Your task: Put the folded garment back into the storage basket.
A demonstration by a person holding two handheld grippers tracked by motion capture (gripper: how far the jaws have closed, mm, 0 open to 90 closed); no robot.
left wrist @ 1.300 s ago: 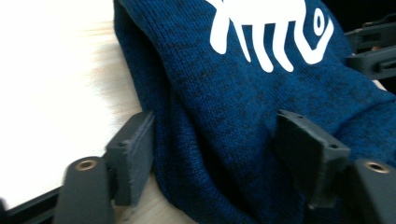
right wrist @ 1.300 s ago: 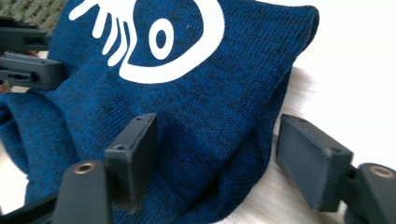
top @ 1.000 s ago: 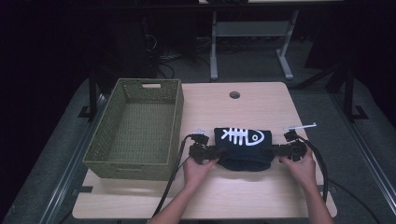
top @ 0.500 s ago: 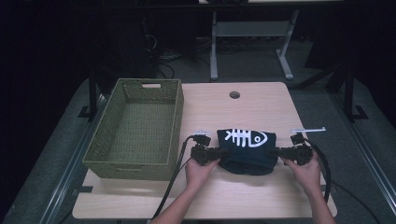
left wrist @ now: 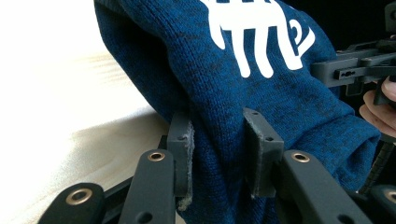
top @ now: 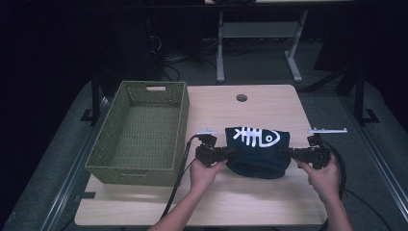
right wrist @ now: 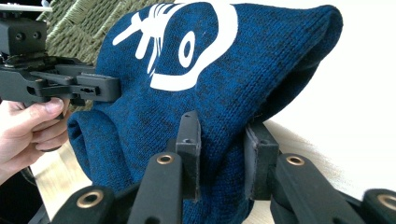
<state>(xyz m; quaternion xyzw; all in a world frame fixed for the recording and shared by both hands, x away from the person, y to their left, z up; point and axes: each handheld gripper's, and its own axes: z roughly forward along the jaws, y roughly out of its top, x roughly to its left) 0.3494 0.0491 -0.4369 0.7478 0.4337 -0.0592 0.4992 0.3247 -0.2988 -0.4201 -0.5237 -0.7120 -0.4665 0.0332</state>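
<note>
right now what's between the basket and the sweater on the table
In the high view, the left gripper, clamped on the sweater, and its cable lie between it and the basket.

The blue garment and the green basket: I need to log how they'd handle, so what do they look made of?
Garment: apparently soft knitted fabric, matte; fine knit ribs show, with a smooth white fish-skeleton print. Basket: seemingly woven fibre or paper cord, dull olive; a tight criss-cross weave shows on walls and floor.

High view overhead facing forward-down, gripper views close from opposite sides, sharing the sweater (top: 260, 151).
</note>
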